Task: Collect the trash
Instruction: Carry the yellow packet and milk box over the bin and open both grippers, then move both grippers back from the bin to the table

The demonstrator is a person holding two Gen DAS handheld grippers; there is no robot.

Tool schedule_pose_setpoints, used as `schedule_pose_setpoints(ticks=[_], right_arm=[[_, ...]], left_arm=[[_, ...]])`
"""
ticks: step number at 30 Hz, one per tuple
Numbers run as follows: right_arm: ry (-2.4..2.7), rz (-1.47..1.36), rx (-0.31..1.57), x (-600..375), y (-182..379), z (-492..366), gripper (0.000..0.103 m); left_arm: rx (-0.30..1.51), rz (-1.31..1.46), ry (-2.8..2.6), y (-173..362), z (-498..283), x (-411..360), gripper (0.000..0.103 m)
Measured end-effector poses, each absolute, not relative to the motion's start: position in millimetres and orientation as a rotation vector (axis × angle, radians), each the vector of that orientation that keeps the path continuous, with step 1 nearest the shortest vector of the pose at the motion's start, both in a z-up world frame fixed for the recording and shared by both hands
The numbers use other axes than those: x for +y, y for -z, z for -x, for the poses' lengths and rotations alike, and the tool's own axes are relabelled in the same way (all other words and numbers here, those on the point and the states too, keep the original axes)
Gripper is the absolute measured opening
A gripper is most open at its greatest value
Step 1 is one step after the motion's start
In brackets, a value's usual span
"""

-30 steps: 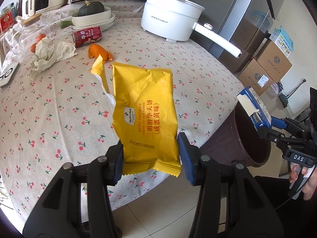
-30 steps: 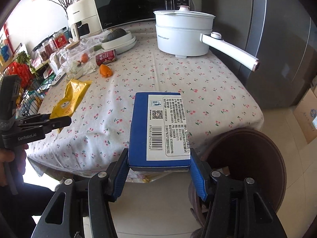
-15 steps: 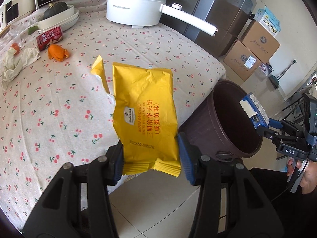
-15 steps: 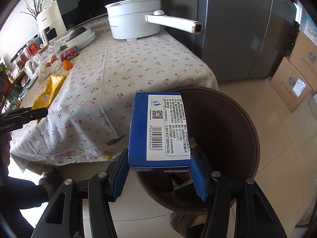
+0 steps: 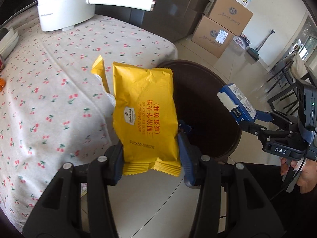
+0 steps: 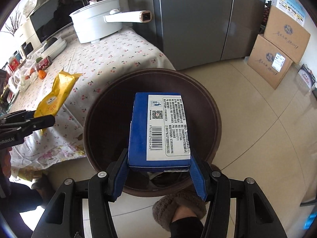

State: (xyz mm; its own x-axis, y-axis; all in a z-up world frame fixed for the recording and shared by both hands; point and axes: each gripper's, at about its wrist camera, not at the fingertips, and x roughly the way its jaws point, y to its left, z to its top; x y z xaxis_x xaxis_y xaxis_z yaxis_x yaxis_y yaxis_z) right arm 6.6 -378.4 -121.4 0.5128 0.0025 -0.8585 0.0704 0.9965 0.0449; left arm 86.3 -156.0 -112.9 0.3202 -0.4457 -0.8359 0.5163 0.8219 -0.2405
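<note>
Table (image 5: pixel 49 91), covered by a cherry-print cloth, fills the left of the left wrist view; a white electric pot (image 5: pixel 65 6) stands at its far end, handle projecting over the edge. Brown round trash bin (image 6: pixel 215 119) stands on the tiled floor just beside the table's corner. Two stacked cardboard boxes (image 6: pixel 277 45) sit near the wall beyond it. Right gripper (image 6: pixel 158 170), jaws clamped on the sides of a blue carton (image 6: pixel 158 127), holds it label-up directly over the bin's mouth. Left gripper (image 5: pixel 150 158), jaws closed on the lower end of a yellow snack packet (image 5: pixel 144 115), holds it upright above the table's edge, beside the bin's rim. A fuzzy slipper (image 6: pixel 178 204) shows on the floor below the bin.
</note>
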Motion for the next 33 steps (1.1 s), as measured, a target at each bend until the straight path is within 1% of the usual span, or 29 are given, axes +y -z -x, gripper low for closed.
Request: schedule_pose_setpoints(ticks=[4,9,10,11,12,13,20,26,27,28,29,30,33], right_arm=[[0.060,-0.084,1.029,-388.2,122.2,-2.3,0.058],[0.085,-0.088,1.026,-398.1,123.8,-3.2,0.058],[0.086,-0.090,1.027,-399.5,124.0,-3.7,0.058],[0.088,-0.090,1.029,-399.7,124.4,-4.2,0.058],[0.088,-0.090,1.032,-399.5,124.5,-4.8,0.058],[0.089,-0.091,1.035,-399.0,124.9,-5.6,0.058],[0.082,-0.081,1.044,-394.1,125.9,-10.3,0.058],[0.086,-0.071,1.038,-386.3,124.3,-14.6,0.059],[0.096,-0.070,1.033,-385.8,123.5,-15.1,0.061],[0.108,-0.067,1.033,-384.9,123.0,-16.4,0.066],[0.116,-0.065,1.032,-384.1,122.3,-17.3,0.080],[0.117,-0.066,1.028,-383.3,121.4,-17.8,0.087],[0.103,-0.068,1.023,-380.0,118.8,-19.4,0.087]], left_arm=[[1.081,-0.090,0.669,119.6,-88.7,-183.5,0.051],[1.070,-0.099,0.694,125.3,-92.5,-199.6,0.051],[1.050,-0.096,0.703,124.4,-93.2,-201.7,0.053],[1.027,-0.095,0.712,123.7,-94.1,-202.4,0.057],[1.015,-0.103,0.703,123.9,-94.6,-203.5,0.075],[1.010,-0.111,0.676,123.9,-95.7,-202.8,0.087],[1.022,-0.109,0.600,122.3,-101.8,-187.6,0.090],[1.025,-0.114,0.544,119.9,-103.0,-173.6,0.097],[1.025,-0.115,0.534,119.2,-103.5,-172.1,0.098],[1.023,-0.114,0.527,118.1,-103.4,-169.4,0.099],[1.023,-0.114,0.521,117.6,-103.9,-167.5,0.099],[1.023,-0.115,0.515,116.8,-104.2,-164.6,0.099],[1.023,-0.111,0.501,115.1,-104.0,-155.5,0.099]])
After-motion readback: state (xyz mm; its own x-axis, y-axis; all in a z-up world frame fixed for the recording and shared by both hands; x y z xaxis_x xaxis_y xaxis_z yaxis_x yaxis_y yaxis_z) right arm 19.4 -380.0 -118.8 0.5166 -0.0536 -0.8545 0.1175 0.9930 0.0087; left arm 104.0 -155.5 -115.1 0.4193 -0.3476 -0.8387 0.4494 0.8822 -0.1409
